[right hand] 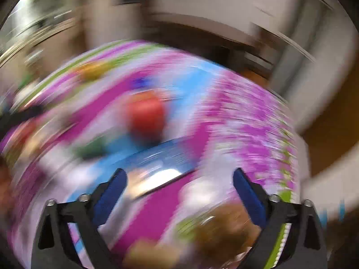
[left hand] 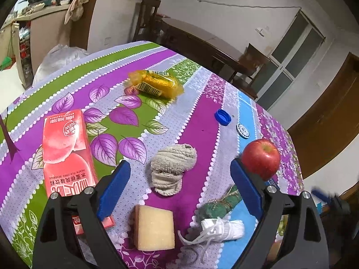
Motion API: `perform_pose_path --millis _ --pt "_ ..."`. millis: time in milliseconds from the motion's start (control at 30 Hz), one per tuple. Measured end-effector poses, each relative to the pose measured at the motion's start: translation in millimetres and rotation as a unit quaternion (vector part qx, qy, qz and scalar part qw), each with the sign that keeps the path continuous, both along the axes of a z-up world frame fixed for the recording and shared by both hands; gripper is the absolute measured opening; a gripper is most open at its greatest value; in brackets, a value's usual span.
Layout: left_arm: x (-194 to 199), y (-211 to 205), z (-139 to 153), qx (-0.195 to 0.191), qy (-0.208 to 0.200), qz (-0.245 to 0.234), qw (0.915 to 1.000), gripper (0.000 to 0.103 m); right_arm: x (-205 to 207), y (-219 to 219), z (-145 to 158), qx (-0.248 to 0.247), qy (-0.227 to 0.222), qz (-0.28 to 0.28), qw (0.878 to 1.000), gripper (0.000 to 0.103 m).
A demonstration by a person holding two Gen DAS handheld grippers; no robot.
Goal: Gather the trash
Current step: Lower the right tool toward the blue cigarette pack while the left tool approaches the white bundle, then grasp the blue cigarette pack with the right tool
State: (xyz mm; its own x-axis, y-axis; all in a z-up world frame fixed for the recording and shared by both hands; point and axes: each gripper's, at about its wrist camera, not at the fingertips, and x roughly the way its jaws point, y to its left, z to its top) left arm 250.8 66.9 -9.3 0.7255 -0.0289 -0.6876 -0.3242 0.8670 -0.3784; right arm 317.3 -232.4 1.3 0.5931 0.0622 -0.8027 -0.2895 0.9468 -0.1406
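Observation:
In the left wrist view my left gripper (left hand: 179, 163) hovers open over a patterned tablecloth (left hand: 197, 121), nothing between its pads. Just ahead of it lies a rolled grey cloth (left hand: 171, 168). A pink peach drink carton (left hand: 67, 152) lies by the left finger, and a yellow snack wrapper (left hand: 157, 84) sits farther back. A blue bottle cap (left hand: 222, 117) and a round blue-white lid (left hand: 243, 131) lie to the right. The right wrist view is heavily blurred. My right gripper (right hand: 179, 172) stands open there, with a shiny blue packet (right hand: 157, 163) lying just beyond its fingers.
A red apple (left hand: 261, 158) sits beside the left gripper's right finger and shows blurred as the apple (right hand: 145, 116) in the right view. A yellow sponge block (left hand: 154, 227), a green bundle (left hand: 218, 206) and a small white shoe (left hand: 222, 228) lie near the front. A brown blurred thing (right hand: 224, 228) lies low right.

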Motion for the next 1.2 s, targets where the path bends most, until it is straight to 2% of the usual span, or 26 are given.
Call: perform_pose_path --millis 67,133,167,200,267,333,400,467,533,567,633,667,700,733,800,900,967,1067,1133,1200 --pt "0.9 0.3 -1.5 0.002 0.002 0.001 1.0000 0.087 42.0 -8.5 -15.3 -0.012 0.015 -0.055 0.998 0.049" --pt "1.6 1.4 -2.6 0.006 0.003 0.007 1.0000 0.087 68.4 -12.3 -28.3 -0.032 0.015 -0.089 0.995 0.048" --pt "2.9 1.6 -3.6 0.008 0.005 0.008 0.9999 0.087 80.1 -13.9 -38.4 -0.027 0.036 -0.092 0.995 0.042" --pt "4.0 1.5 -4.4 0.009 0.007 0.007 0.9999 0.087 85.7 -13.8 -46.7 -0.019 0.055 -0.089 0.994 0.036" --pt "4.8 2.3 -5.6 0.009 0.010 0.007 0.9999 0.087 83.1 -6.3 -48.4 -0.013 0.059 -0.059 0.996 0.035" --pt "5.2 2.0 -6.2 0.009 0.011 0.006 0.9999 0.087 65.7 -0.4 -46.5 0.007 0.089 -0.010 0.996 0.035" --pt "4.7 0.7 -6.0 0.007 0.011 0.001 0.9999 0.087 37.5 12.9 -42.7 -0.007 0.111 0.037 0.993 0.035" --pt "4.2 -2.9 -5.4 0.008 0.011 -0.005 0.9999 0.087 -9.1 33.9 -39.4 -0.019 0.142 0.110 0.984 0.035" --pt "3.5 -5.7 -4.6 0.013 0.010 -0.008 0.9998 0.087 -49.4 54.3 -35.7 -0.029 0.160 0.160 0.974 0.035" --pt "3.2 -6.4 -4.5 0.016 0.010 -0.009 0.9998 0.087 -80.5 64.2 -31.0 -0.024 0.174 0.198 0.964 0.035" --pt "2.3 -5.8 -4.3 0.016 0.012 -0.008 0.9998 0.087 -132.2 78.6 -15.1 -0.005 0.177 0.266 0.948 0.045" --pt "2.2 -3.9 -4.3 0.013 0.012 -0.006 0.9998 0.087 -146.3 81.5 -10.1 -0.014 0.163 0.274 0.948 0.059" --pt "2.3 -2.7 -4.2 0.012 0.013 -0.005 0.9998 0.087 -160.9 82.7 -3.7 -0.023 0.142 0.274 0.951 0.067" --pt "3.0 -1.4 -4.3 0.010 0.015 -0.005 0.9998 0.087 -168.4 82.3 0.1 -0.018 0.132 0.275 0.952 0.078" --pt "6.6 0.4 -4.2 0.004 0.023 -0.025 0.9994 0.087 -183.9 81.7 5.7 0.003 0.099 0.286 0.953 0.094" --pt "7.4 -1.5 1.0 -0.001 0.023 -0.061 0.9979 0.087 -182.0 91.4 -0.6 -0.022 0.050 0.310 0.949 0.097" --pt "5.7 -6.1 7.5 0.013 0.013 -0.083 0.9964 0.087 -166.3 102.2 -12.2 -0.014 0.069 0.332 0.941 0.097" --pt "2.6 -10.0 17.3 0.042 -0.004 -0.106 0.9935 0.087 -150.7 119.7 -31.9 -0.035 0.088 0.368 0.925 0.097" --pt "0.5 -6.0 22.8 0.045 -0.015 -0.107 0.9931 0.087 -141.6 124.6 -36.1 -0.016 0.105 0.390 0.915 0.097" --pt "0.8 -0.4 24.7 0.037 -0.018 -0.108 0.9933 0.087 -137.4 123.5 -37.2 0.004 0.114 0.397 0.911 0.088"
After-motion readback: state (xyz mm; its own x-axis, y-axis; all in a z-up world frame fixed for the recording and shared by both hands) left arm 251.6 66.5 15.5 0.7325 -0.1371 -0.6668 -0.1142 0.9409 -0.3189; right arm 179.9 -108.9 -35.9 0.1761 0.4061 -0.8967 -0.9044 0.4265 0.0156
